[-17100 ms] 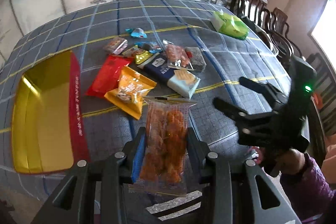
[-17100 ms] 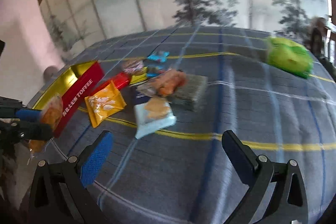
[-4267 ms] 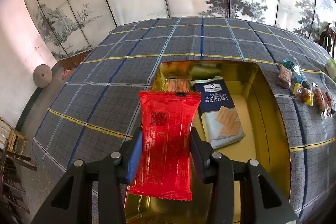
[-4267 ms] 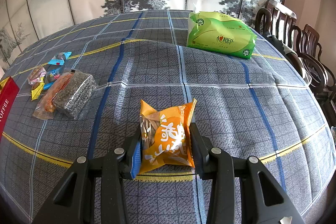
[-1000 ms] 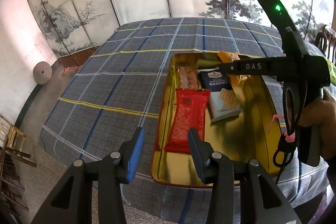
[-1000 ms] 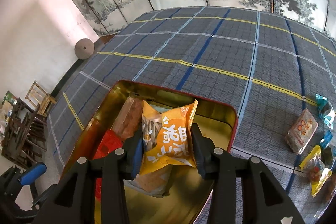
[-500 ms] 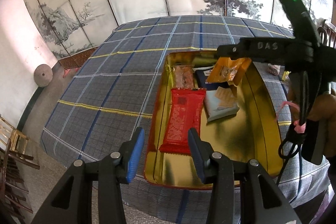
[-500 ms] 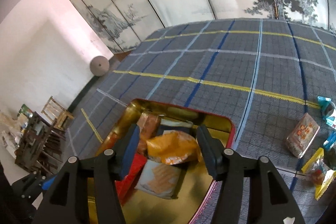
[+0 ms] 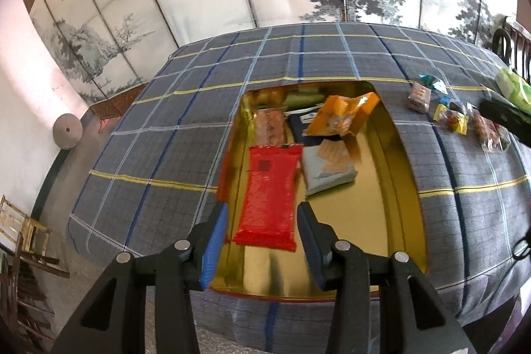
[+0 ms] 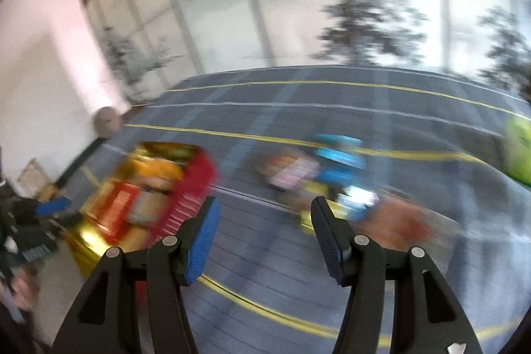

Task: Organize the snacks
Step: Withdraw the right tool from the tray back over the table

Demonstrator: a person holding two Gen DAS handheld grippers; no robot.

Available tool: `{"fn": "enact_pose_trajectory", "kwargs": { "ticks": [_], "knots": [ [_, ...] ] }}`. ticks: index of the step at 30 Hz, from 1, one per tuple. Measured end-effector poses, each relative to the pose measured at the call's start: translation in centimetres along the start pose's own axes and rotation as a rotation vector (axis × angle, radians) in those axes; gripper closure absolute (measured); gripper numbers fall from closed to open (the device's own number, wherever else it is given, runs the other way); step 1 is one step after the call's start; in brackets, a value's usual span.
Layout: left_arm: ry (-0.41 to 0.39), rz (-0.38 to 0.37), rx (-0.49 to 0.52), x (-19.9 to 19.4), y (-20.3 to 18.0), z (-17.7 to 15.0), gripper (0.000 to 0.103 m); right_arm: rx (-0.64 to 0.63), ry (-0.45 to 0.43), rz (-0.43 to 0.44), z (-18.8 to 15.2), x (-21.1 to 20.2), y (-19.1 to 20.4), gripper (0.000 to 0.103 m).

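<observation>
**Gold tin part filled, loose snacks wait at the table's right**

Painted screen panels stand behind a table under a grey plaid cloth [image 9: 186, 135], and a gold tin [image 9: 406, 188] with a red outer wall sits sunk into the cloth at the centre of the left wrist view. Inside it, a red packet [image 9: 270, 198] lies along the 9 o'clock side, a clear sleeve of biscuits [image 9: 268, 125] sits at 11 o'clock, a blue cracker pack [image 9: 327, 165] lies mid-tin, and an orange packet [image 9: 345, 115] rests crumpled on top of it toward 12 o'clock

Still outside, at 2 to 3 o'clock from the tin, a cluster of small wrapped snacks [image 9: 454, 118] lies on the cloth, with a green pack [image 9: 512, 87] farther out. These small pieces look light and soft, their film glossy and likely slippery, their contents probably brittle. A pinch across the middle of the body, not the thin sealed edge, should hold best, and gently enough not to crush

The left gripper [image 9: 262, 238] hangs over the tin's near end, tilted down, jaws part spread with the red packet seen between them but lying free in the tin, pads not touching it. The right gripper [image 10: 264, 234] is spread and empty, tilted down over bare cloth; its view is heavily blurred, the loose snacks [image 10: 318, 175] smeared at 1 o'clock beyond its fingers and the tin [image 10: 195, 184] off at 9 o'clock
</observation>
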State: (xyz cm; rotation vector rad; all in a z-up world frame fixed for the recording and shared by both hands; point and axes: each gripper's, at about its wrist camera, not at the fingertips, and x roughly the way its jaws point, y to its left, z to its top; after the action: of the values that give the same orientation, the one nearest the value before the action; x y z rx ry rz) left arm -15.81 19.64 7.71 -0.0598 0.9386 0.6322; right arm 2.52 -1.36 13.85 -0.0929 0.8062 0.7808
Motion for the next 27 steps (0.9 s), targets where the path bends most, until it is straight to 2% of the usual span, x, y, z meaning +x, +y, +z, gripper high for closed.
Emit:
{"fn": "enact_pose_trajectory", "kwargs": {
  "ticks": [5, 8, 13, 19, 21, 24, 27],
  "knots": [
    [-0.012, -0.005, 0.051, -0.8, -2.5, 0.9, 0.059, 0.041, 0.030, -0.236, -2.8, -1.7, -7.0, 0.048],
    [-0.016, -0.016, 0.095, -1.3, -4.7, 1.6, 0.059, 0.074, 0.047, -0.302, -3.8, -2.1, -10.0, 0.048],
    [-0.001, -0.061, 0.155, -1.1, -8.2, 3.3, 0.059, 0.130, 0.044, -0.311, -5.1, -2.2, -12.8, 0.048],
    [0.021, -0.218, 0.242, 0.4, -12.7, 7.4, 0.059, 0.189, 0.002, -0.234, -5.7, -3.1, -14.4, 0.048],
    [0.025, -0.271, 0.305, 1.5, -14.6, 9.0, 0.059, 0.207, -0.006, -0.209, -5.8, -3.2, -14.7, 0.048],
    [0.004, -0.288, 0.393, 3.6, -17.5, 11.3, 0.059, 0.242, -0.021, -0.170, -6.1, -3.4, -15.3, 0.048],
    [0.017, -0.325, 0.414, 6.1, -19.3, 13.3, 0.059, 0.264, -0.033, -0.141, -6.2, -3.6, -15.6, 0.048]
  ]
}}
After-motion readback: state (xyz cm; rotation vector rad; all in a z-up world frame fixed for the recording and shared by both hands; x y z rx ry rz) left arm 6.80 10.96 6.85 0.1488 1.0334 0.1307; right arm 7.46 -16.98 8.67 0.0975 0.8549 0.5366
